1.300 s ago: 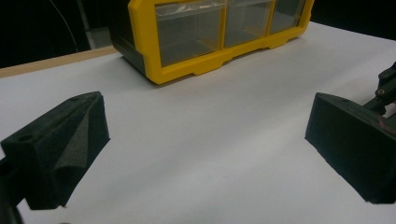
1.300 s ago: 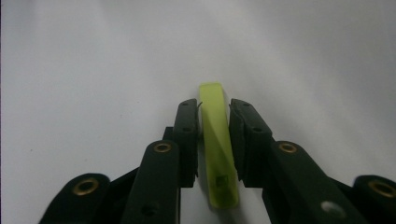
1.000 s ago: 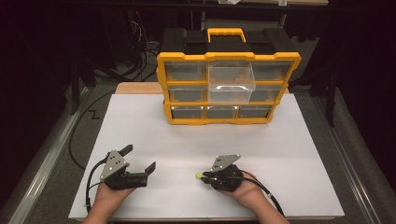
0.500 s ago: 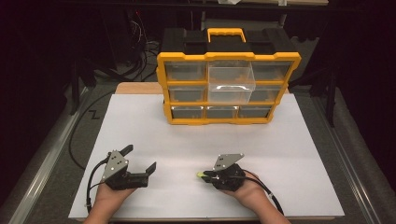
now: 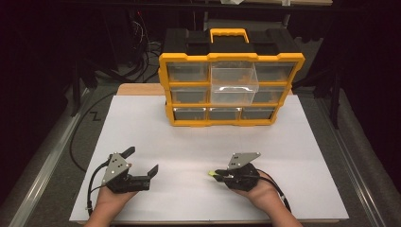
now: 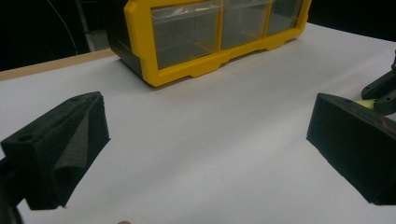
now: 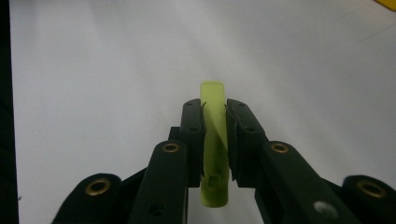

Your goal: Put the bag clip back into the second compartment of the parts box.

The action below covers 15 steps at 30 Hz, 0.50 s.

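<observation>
Near the front edge of the table, right of its middle, the right gripper (image 5: 218, 175) has its jaws closed on a small yellow-green plastic piece (image 7: 214, 140). In the right gripper view the piece stands as a flat, narrow strip squeezed between the two black pads, one pressing each face. Its rounded top pokes out past the jaw tips, and its lower end hangs below the pads, with a small hole showing there. From the high view only that pale green tip (image 5: 210, 174) peeks out of the jaws, pointing toward the left gripper, just above the white sheet (image 5: 198, 137) that covers the tabletop.

The left gripper (image 5: 142, 162) sits near the front left corner, well apart from the right one. Its jaws stand wide open with nothing between them but bare white sheet; its own view shows the two black foam pads (image 6: 70, 144) far apart.

At the back edge of the sheet stands a yellow parts organizer (image 5: 231, 90) with clear drawers; one middle drawer (image 5: 233, 85) is pulled forward.
</observation>
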Each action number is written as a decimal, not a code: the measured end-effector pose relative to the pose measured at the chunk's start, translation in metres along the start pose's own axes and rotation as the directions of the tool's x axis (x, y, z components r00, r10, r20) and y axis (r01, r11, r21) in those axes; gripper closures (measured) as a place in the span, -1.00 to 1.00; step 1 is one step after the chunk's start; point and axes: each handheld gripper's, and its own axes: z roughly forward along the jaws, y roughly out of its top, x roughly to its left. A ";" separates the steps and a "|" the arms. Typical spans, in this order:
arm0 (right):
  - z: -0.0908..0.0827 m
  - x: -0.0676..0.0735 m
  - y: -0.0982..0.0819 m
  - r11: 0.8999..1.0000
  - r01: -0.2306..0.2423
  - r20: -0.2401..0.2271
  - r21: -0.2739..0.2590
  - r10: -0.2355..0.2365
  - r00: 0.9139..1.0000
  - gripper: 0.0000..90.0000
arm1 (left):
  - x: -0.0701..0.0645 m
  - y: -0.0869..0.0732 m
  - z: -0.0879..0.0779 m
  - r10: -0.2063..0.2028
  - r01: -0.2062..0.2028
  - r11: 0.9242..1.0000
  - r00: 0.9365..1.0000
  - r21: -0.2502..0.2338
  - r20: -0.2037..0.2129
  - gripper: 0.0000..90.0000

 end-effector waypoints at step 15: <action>-0.027 -0.023 -0.014 0.997 -0.068 0.077 -0.033 0.071 0.995 0.76 | 0.000 0.000 0.000 -0.004 0.004 1.000 1.000 -0.006 0.005 -0.99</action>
